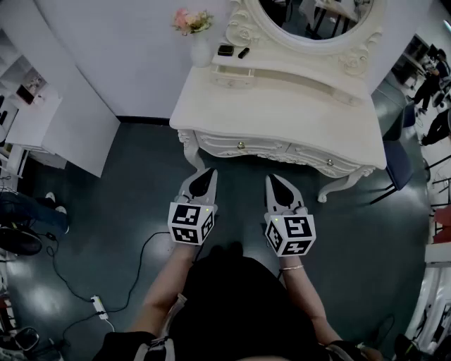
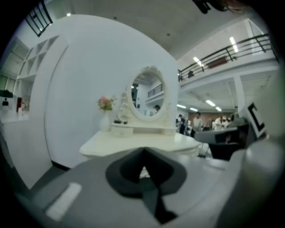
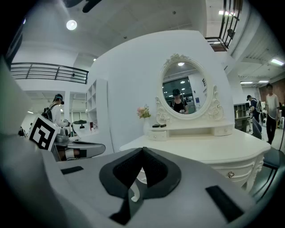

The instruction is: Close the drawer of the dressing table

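Observation:
The white dressing table (image 1: 296, 113) stands straight ahead, with an oval mirror (image 1: 317, 17) at its back. Its two front drawers, each with a small knob (image 1: 241, 145) (image 1: 329, 162), sit flush with the frame. A small drawer box (image 1: 235, 74) rests on the top at the back left; whether its drawer is pulled out I cannot tell. My left gripper (image 1: 208, 171) and right gripper (image 1: 272, 178) hang side by side just short of the front edge, both shut and empty. In the right gripper view the right-hand knob (image 3: 230, 174) shows beyond the closed tips (image 3: 143, 149).
A vase of pink flowers (image 1: 199, 42) and small dark items stand on the table's back left. A white cabinet (image 1: 63, 120) is at the left, a dark chair (image 1: 398, 158) at the right. A cable and power strip (image 1: 99, 304) lie on the floor by my left leg.

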`<state>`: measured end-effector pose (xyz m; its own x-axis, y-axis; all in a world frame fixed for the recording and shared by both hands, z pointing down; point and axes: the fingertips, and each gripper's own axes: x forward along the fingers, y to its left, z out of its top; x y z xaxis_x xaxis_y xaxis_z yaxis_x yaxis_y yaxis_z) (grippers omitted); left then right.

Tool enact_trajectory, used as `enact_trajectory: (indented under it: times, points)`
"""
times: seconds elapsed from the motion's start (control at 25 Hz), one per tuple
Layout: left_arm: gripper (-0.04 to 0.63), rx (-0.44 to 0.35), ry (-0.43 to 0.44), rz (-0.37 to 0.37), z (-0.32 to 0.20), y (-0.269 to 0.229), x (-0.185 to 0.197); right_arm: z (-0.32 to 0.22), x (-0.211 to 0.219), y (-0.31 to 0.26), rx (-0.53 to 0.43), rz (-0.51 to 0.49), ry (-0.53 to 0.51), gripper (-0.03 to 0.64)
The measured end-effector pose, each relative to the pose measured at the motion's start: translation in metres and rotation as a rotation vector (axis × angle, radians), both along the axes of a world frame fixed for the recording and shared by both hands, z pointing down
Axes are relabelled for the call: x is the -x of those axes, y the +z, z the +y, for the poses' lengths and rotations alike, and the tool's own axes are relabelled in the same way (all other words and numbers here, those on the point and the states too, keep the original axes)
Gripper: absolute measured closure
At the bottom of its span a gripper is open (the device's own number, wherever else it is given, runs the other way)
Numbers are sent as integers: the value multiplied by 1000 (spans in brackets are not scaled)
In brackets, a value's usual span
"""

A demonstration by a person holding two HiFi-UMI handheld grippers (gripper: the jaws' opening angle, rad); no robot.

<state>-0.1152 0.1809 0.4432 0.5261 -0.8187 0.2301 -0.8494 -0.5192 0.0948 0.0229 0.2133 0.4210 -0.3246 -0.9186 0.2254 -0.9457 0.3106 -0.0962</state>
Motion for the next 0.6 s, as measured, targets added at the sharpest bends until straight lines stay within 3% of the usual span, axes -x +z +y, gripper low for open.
enact_trajectory:
  times: [0.6]
  points:
    - [589,-13,-17,-32,1,-2,-8,8,-5,-3,-20,-35,-25,612]
